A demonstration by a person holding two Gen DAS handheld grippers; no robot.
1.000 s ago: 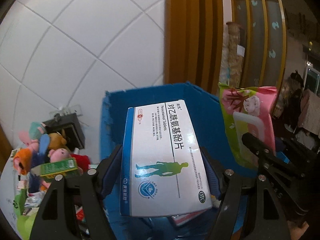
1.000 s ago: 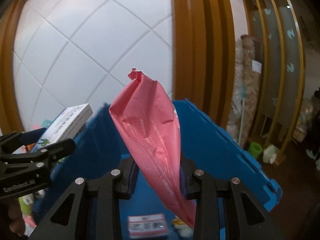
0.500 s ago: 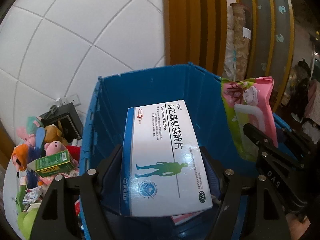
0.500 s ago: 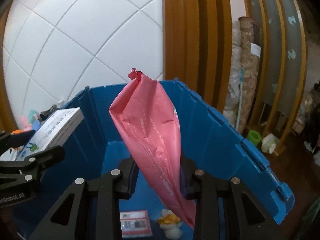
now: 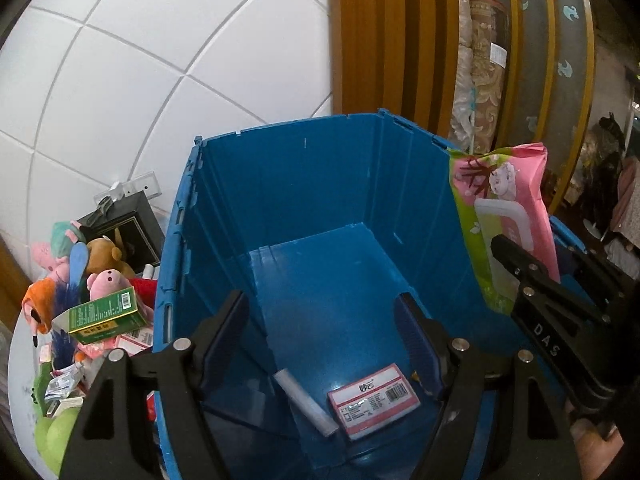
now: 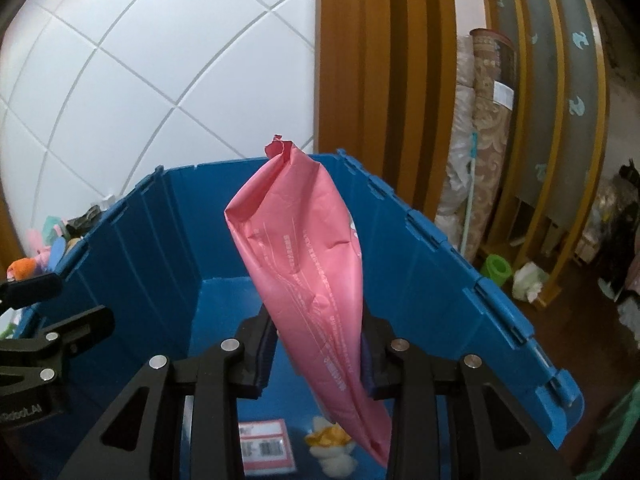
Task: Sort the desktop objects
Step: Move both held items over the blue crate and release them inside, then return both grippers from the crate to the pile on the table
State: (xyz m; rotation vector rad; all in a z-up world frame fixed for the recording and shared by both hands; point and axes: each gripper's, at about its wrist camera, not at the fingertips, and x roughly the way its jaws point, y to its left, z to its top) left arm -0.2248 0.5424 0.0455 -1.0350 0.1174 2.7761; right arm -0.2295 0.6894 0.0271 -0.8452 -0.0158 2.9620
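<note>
Blue crate [image 5: 320, 184] fills both views, its floor holding a pink-edged box [image 5: 374, 400], a white tube [image 5: 306, 402] beside it, and a small plush [image 6: 332, 446]. Left gripper [image 5: 324, 340] hangs over the crate with jaws apart, nothing between them. Right gripper [image 6: 318, 352] has its jaws clamped on a pink pack [image 6: 308, 264] — held upright above the crate, its crumpled end topmost. Outside the crate's left wall lies a heap on the desk — plush toys [image 5: 100, 276], a green box [image 5: 104, 314] and a black box [image 5: 128, 224].
</note>
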